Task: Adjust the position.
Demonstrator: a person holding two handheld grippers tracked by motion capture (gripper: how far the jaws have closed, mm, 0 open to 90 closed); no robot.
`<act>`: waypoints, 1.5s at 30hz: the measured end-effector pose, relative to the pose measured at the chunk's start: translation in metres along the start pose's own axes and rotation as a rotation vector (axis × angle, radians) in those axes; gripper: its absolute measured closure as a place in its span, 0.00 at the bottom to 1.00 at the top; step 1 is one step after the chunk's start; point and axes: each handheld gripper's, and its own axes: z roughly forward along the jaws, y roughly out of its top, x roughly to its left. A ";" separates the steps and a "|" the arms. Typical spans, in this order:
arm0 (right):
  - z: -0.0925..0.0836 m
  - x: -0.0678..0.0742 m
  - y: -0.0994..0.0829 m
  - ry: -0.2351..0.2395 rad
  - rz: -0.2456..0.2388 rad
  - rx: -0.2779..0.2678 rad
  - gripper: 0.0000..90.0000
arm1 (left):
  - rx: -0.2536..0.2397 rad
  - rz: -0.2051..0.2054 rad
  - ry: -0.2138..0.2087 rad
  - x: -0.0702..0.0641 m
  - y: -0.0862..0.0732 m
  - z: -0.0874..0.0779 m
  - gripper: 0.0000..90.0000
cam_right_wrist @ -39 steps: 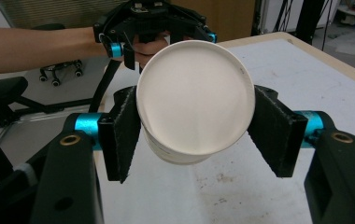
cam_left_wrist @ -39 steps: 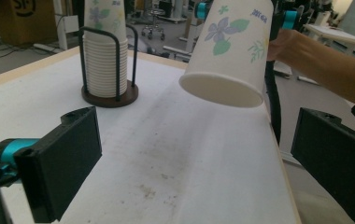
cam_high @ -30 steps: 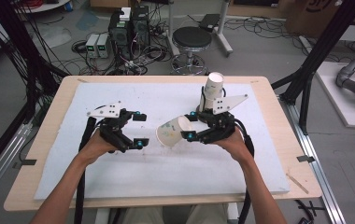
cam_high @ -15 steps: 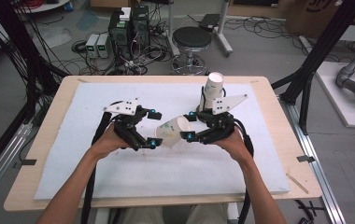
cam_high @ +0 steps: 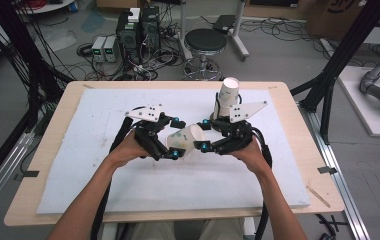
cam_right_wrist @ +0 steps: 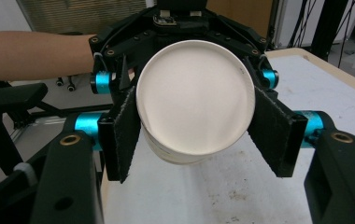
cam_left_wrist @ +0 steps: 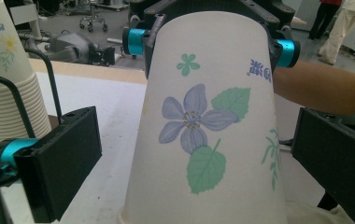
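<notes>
The right tool (cam_high: 205, 134) is clenched on a paper cup (cam_high: 185, 140), lying sideways just above the middle of the table (cam_high: 278, 165). The left tool (cam_high: 174, 138) stands released around its wide end. Next, it should squeeze gently.

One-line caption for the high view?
Right tongs hold a cup sideways; open left tongs straddle its rim end.
</notes>
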 end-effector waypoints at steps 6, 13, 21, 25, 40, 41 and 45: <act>0.000 0.000 0.000 0.004 0.003 -0.004 0.42 | -0.001 -0.012 -0.005 0.003 -0.001 0.002 0.02; -0.001 0.000 0.001 0.004 0.004 -0.019 0.42 | 0.016 -0.011 -0.014 0.004 -0.002 0.005 0.05; -0.004 0.000 0.001 0.011 0.006 -0.038 0.42 | 0.034 -0.019 -0.012 0.006 -0.004 0.008 0.05; -0.005 0.000 0.001 0.013 0.007 -0.041 0.42 | 0.032 -0.012 -0.023 0.005 -0.004 0.007 0.13; -0.005 0.001 0.001 0.013 0.010 -0.038 0.42 | 0.026 0.022 -0.043 0.001 -0.003 0.002 0.33; -0.005 0.001 0.001 0.014 0.009 -0.038 0.42 | 0.028 0.024 -0.042 0.001 -0.003 0.002 0.33; -0.005 0.001 0.001 0.003 0.005 -0.034 0.42 | 0.028 0.029 -0.037 0.001 -0.004 0.001 0.34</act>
